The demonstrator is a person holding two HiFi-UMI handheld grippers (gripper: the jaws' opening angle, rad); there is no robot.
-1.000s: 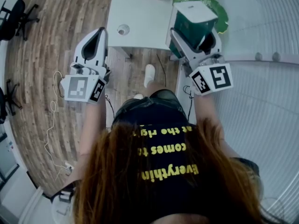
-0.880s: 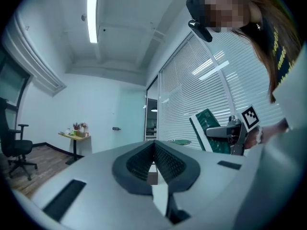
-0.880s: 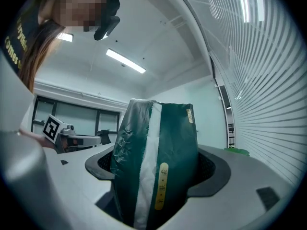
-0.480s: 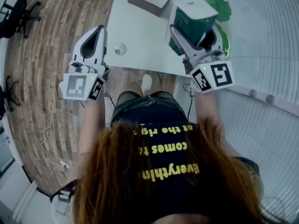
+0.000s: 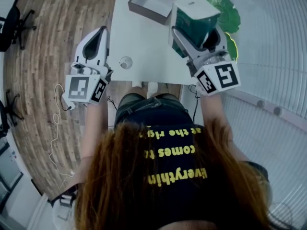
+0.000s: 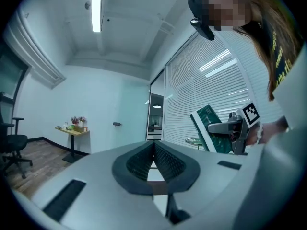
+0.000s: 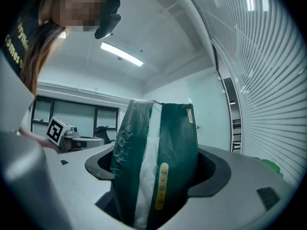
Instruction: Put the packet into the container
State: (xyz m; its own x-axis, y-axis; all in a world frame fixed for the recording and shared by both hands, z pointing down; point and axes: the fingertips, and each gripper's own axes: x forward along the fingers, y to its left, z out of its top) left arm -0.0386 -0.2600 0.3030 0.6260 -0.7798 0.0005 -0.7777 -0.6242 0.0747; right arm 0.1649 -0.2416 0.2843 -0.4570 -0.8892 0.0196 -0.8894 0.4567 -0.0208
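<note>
Green foil with a white seam down its face fills the right tool (image 7: 160,176). Both jaws are pressed onto the lower part of the packet (image 7: 158,143), which stands out past the tips, its long axis running along the tool. The head view shows the packet (image 5: 194,18) held up in the air, appearing close to the right of the container (image 5: 151,1) and a little nearer the person. The container is a shallow grey open box that lies empty on the white desk (image 5: 144,47). The left tool (image 5: 98,32) is held to the left of the container and farther from it than its partner. In its own view the jaws meet at the tips with nothing between them.

By the look of it, the carry is nearly over and the drop is not yet made. The container lies ahead and to the left of the packet, so the right tool, the nearer of the two, would need to travel that way. It would then have to lower the packet's free end over the open top before letting go. A tall packet in so shallow a box may settle better on its side.
</note>
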